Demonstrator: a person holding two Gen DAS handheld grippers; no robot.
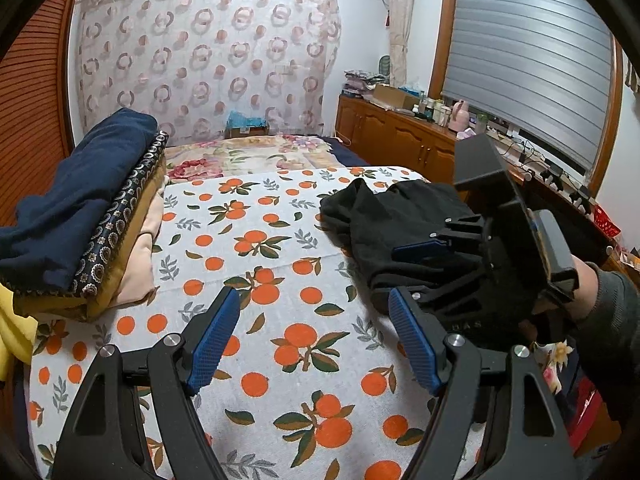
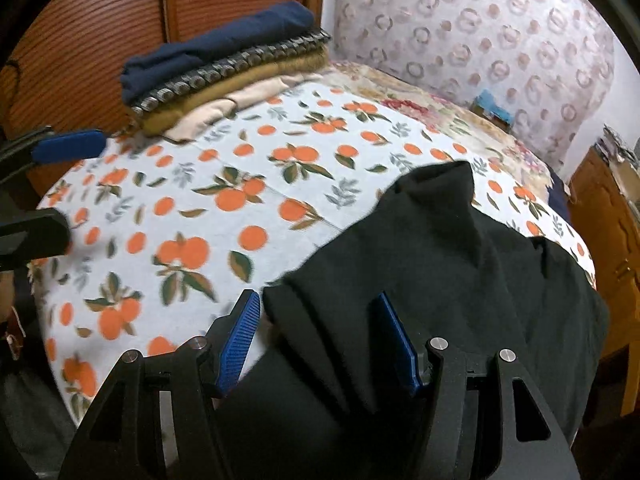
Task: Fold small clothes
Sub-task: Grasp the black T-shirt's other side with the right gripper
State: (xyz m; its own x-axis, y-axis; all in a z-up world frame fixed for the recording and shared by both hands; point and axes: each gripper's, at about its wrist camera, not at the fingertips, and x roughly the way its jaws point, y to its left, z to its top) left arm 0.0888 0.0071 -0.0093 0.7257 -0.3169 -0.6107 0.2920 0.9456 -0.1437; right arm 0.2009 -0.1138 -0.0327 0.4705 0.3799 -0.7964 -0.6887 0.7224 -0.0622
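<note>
Our left gripper [image 1: 314,340], jaws apart over bare orange-print sheet [image 1: 280,248], faces our right gripper [image 2: 318,344], jaws spread around the crumpled black garment [image 2: 460,280] (folded stack [image 1: 80,216] beyond the left jaw).

Black garment [image 2: 460,280], crumpled & unfolded, lies at bed's right edge. Folded stack [image 1: 84,216] w/ navy on top sits at far left, well apart.

grippers: 2 (left gripper [image 1: 314,336], right gripper [image 2: 318,344]) | loose black garment [image 2: 460,272]: 1 | folded stack [image 1: 80,220]: 1, 4 visible layers | bed [image 1: 280,280]: 1 | orange-print sheet [image 2: 240,200]: 1
</note>
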